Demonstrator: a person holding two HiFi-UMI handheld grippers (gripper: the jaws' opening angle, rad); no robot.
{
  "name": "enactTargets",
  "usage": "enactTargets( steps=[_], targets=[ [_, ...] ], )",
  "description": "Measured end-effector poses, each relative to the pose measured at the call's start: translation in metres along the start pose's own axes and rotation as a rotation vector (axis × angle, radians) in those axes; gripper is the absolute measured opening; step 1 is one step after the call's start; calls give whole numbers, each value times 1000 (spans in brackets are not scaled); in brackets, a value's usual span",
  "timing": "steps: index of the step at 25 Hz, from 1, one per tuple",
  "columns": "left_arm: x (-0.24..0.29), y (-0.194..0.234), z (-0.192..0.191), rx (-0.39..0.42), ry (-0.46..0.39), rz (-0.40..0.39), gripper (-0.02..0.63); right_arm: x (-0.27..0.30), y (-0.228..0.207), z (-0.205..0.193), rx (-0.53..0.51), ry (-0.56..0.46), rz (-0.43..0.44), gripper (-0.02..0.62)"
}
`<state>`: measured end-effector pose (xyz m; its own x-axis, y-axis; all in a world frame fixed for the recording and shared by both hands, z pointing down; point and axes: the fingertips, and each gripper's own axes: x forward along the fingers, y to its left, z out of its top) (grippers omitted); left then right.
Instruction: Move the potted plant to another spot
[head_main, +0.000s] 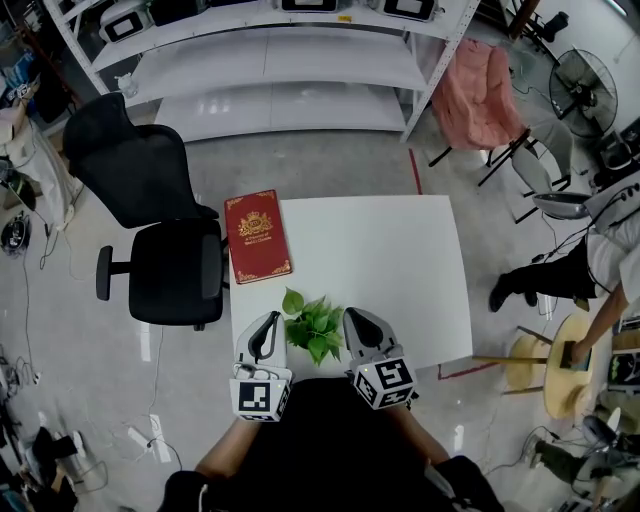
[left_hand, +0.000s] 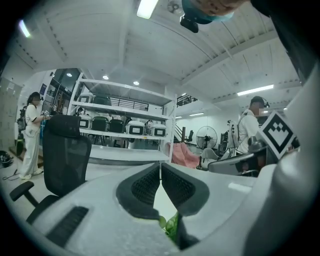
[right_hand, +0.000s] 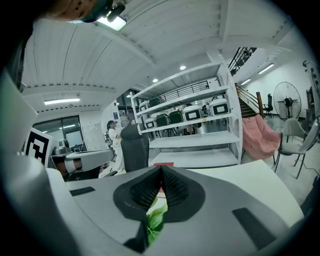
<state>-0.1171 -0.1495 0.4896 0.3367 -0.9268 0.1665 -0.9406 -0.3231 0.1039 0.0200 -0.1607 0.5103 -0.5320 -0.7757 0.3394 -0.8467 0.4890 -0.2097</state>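
Note:
The potted plant (head_main: 315, 325), a small clump of green leaves, stands at the near edge of the white table (head_main: 400, 260); its pot is hidden under the leaves. My left gripper (head_main: 268, 322) sits close on its left and my right gripper (head_main: 354, 318) close on its right. In the left gripper view the jaws of the gripper (left_hand: 160, 165) meet at their tips with nothing between them, and leaves (left_hand: 170, 224) show low behind the pads. The right gripper (right_hand: 161, 168) is likewise shut and empty, with leaves (right_hand: 155, 216) below its pads.
A red book (head_main: 257, 236) lies at the table's far left corner. A black office chair (head_main: 150, 220) stands to the left of the table. White shelving (head_main: 270, 60) runs along the back, a pink-draped chair (head_main: 485, 90) stands at back right, and a person (head_main: 590, 260) is at the right.

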Motion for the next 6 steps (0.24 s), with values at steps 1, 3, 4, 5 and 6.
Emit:
enactTargets(
  steps=[1,3,4,5,6],
  targets=[
    [0,0,0,0,1,-2,26,0,0,0,-1,0,0,12],
    [1,1,0,-2,9,1,26,1,1,1,-1,1,0,12],
    [1,2,-1,-5,16,5,26,1,1,1,-1,1,0,12],
    [0,3,-2,-7,23,9,26,1,1,2,0,2,0,12],
    [0,3,-2,-9,28,12,26,1,1,2,1,2,0,12]
  ],
)
